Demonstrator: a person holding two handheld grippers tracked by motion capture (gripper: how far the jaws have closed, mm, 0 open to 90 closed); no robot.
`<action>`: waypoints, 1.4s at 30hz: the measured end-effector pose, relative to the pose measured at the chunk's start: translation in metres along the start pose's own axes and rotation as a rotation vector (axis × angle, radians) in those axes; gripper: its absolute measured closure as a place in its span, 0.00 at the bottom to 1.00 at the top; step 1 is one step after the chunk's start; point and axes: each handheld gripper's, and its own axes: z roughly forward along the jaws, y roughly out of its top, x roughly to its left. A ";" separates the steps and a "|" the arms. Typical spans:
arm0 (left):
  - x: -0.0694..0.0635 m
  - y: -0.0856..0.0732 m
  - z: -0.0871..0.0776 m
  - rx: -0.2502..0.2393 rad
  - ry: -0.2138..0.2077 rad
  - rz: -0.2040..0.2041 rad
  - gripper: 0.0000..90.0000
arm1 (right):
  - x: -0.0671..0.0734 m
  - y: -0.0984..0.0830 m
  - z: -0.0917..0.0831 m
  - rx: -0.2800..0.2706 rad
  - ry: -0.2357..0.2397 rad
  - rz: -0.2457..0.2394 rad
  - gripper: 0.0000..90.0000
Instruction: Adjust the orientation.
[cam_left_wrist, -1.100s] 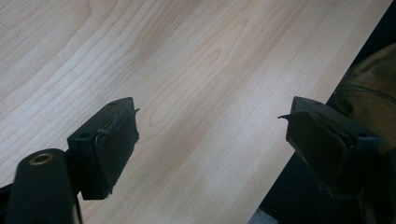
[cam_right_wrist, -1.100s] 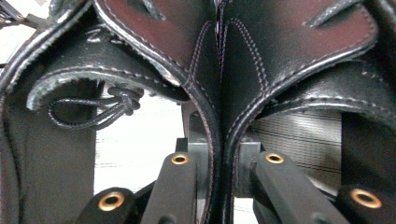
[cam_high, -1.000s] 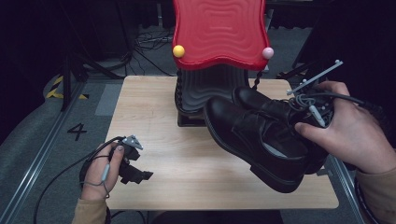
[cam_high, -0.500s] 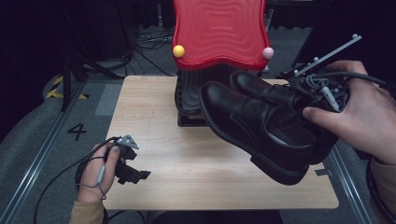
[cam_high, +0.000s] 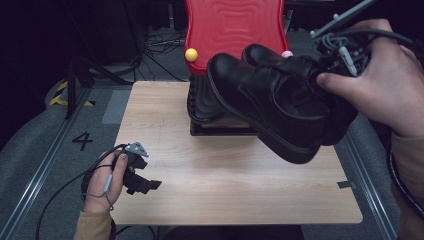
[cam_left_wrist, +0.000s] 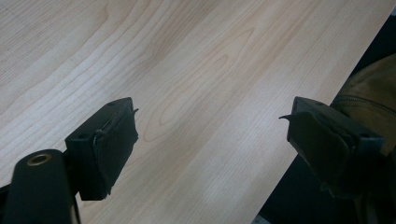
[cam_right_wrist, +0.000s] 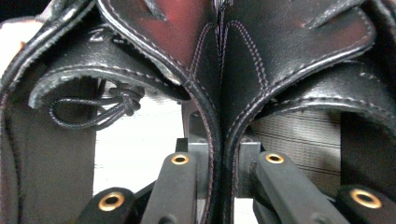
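Two black leather shoes hang in the air over the right half of the table, toes pointing left: the near shoe (cam_high: 280, 110) and the far shoe (cam_high: 265, 52). My right gripper (cam_right_wrist: 219, 186) is shut on their two inner walls (cam_right_wrist: 219, 93), pressed together between its jaws. Its body (cam_high: 345, 52) sits in the right hand at the shoes' heels. A knotted lace (cam_right_wrist: 112, 105) lies inside the left shoe. My left gripper (cam_high: 145, 180) rests on the table's front left corner, jaws open (cam_left_wrist: 210, 144) over bare wood.
A red wavy panel (cam_high: 235, 30) with a yellow ball (cam_high: 191, 54) and a pink ball (cam_high: 286, 53) stands on a black base (cam_high: 205, 100) at the table's back middle, just behind the shoes. The wooden table (cam_high: 210, 195) has dark floor and cables around it.
The right hand has lifted the pair of shoes up off the table and toward the red panel. The left hand and its gripper have stayed put.
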 end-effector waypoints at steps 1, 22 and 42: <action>0.001 0.000 0.000 0.001 0.001 0.000 0.18 | -0.001 0.004 0.000 -0.004 -0.005 0.004 0.91; 0.009 -0.002 0.000 -0.018 -0.016 -0.014 0.18 | -0.014 0.117 0.006 -0.093 -0.093 0.132 0.91; 0.016 -0.007 0.001 -0.037 -0.019 -0.032 0.18 | -0.032 0.182 0.022 -0.190 -0.197 0.237 0.91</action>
